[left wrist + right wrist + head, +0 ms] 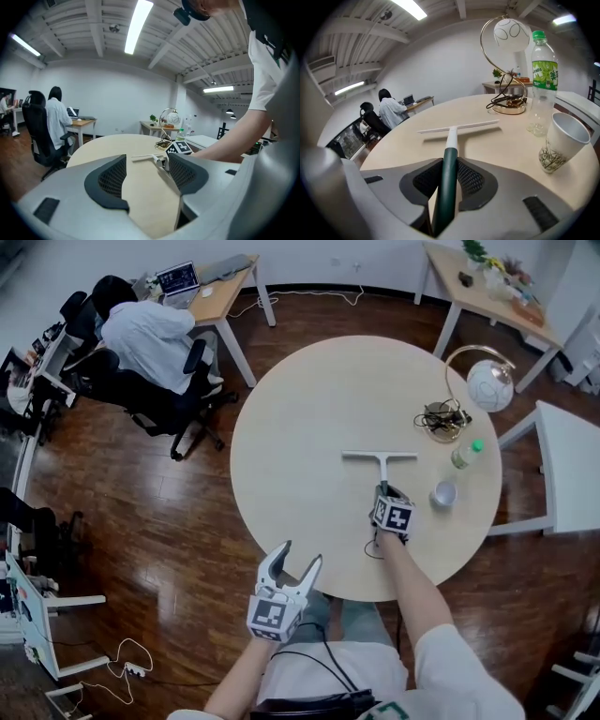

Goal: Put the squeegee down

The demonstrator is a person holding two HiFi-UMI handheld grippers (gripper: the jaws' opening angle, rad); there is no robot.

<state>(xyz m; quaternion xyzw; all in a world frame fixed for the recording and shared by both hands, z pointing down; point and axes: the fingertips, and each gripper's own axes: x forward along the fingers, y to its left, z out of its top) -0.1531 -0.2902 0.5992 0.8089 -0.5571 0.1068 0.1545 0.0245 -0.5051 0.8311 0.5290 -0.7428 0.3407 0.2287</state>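
The squeegee (380, 458) has a white blade and a dark green handle. It points away from me across the round beige table (300, 427). My right gripper (382, 491) is shut on the handle, which runs up between its jaws in the right gripper view (449, 176). The blade (459, 126) lies level, at or just above the tabletop; I cannot tell whether it touches. My left gripper (298, 557) stands open and holds nothing, near the table's front edge. In the left gripper view (146, 171) the squeegee (149, 158) shows ahead.
To the right of the squeegee stand a paper cup (443, 494), a green-capped bottle (466, 454) and a gold lamp with a white globe (487, 385). A white table (567, 465) adjoins at the right. A person (150, 338) sits at a desk far left.
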